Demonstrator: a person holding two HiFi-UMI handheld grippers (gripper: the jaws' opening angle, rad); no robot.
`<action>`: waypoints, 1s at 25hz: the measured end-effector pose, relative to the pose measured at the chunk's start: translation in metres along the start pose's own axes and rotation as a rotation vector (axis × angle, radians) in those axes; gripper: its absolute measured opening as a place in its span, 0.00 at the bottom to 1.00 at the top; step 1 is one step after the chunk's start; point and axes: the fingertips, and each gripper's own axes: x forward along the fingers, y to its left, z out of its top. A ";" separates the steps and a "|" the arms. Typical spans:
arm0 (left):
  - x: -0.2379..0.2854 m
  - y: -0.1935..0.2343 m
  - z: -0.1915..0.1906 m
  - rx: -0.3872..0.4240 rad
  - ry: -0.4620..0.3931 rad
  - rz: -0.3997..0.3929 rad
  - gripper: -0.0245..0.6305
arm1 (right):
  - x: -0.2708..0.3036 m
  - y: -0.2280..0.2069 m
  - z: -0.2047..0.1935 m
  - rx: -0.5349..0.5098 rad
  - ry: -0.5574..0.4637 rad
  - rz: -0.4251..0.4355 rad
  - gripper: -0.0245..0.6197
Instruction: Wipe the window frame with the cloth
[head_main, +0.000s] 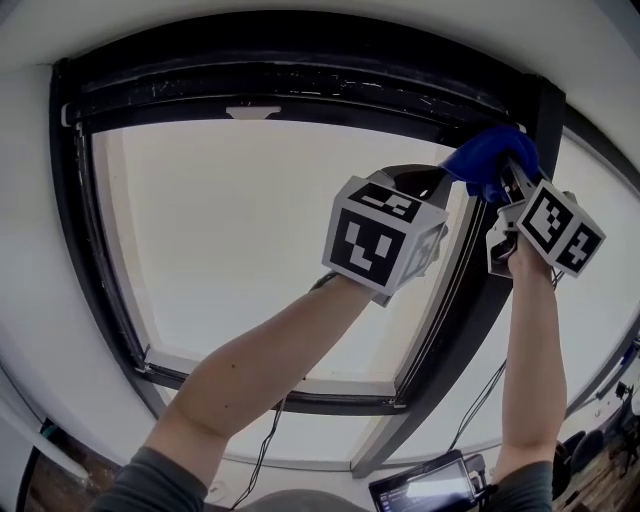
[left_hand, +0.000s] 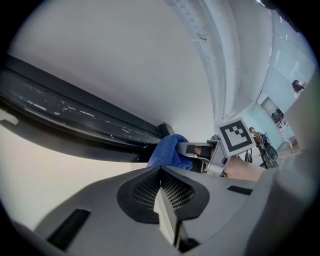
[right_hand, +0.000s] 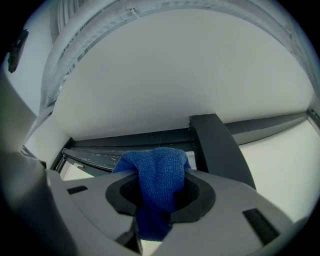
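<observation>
While at the frame, cloth inside right claw.

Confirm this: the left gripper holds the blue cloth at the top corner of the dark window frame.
Wrong gripper. The right gripper holds the blue cloth at the top corner of the dark window frame; the right gripper view shows it.

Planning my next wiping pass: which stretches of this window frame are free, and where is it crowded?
On the window frame, the top rail is bare from the left corner across to the blue cloth, the left and bottom rails too. The upper right corner is crowded: the right gripper clamps the cloth there, the shut left gripper close beside it.
</observation>
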 end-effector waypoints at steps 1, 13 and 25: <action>-0.003 0.005 -0.002 -0.012 0.008 0.011 0.05 | 0.002 0.003 -0.001 0.003 -0.003 0.006 0.23; -0.058 0.052 0.003 -0.010 0.018 0.129 0.05 | 0.016 0.068 -0.008 0.034 -0.029 0.100 0.23; -0.153 0.122 0.019 0.011 0.042 0.231 0.05 | 0.045 0.183 -0.016 0.069 -0.023 0.193 0.23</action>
